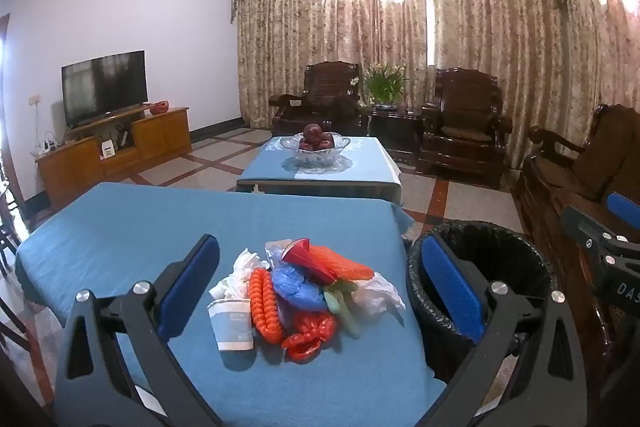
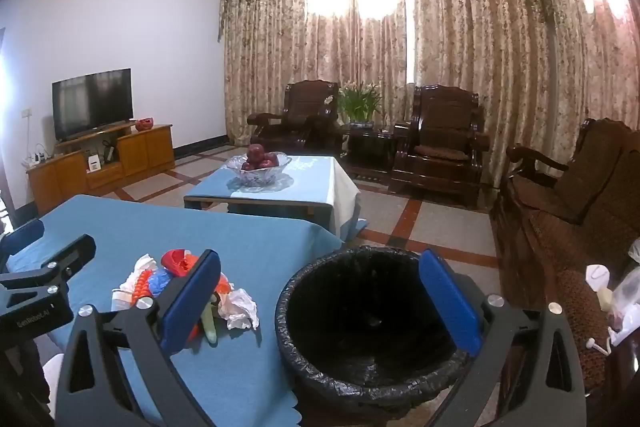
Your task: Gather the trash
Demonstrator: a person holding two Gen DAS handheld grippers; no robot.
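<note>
A pile of trash lies on the blue tablecloth (image 1: 120, 227): a paper cup (image 1: 232, 323), orange and red plastic wrappers (image 1: 264, 307), a blue plastic bag (image 1: 296, 283), a red cone-shaped piece (image 1: 308, 259) and crumpled white tissue (image 1: 380, 295). The pile also shows in the right wrist view (image 2: 176, 279). A black-lined trash bin (image 2: 368, 319) stands on the floor right of the table; it shows in the left wrist view (image 1: 480, 267) too. My left gripper (image 1: 320, 287) is open above the pile, empty. My right gripper (image 2: 320, 299) is open above the bin, empty.
A second low table (image 1: 320, 167) with a glass bowl of red apples (image 1: 316, 147) stands beyond. Dark wooden armchairs (image 1: 460, 123) and a sofa (image 2: 568, 195) line the back and right. A TV (image 1: 104, 87) on a wooden cabinet stands at left.
</note>
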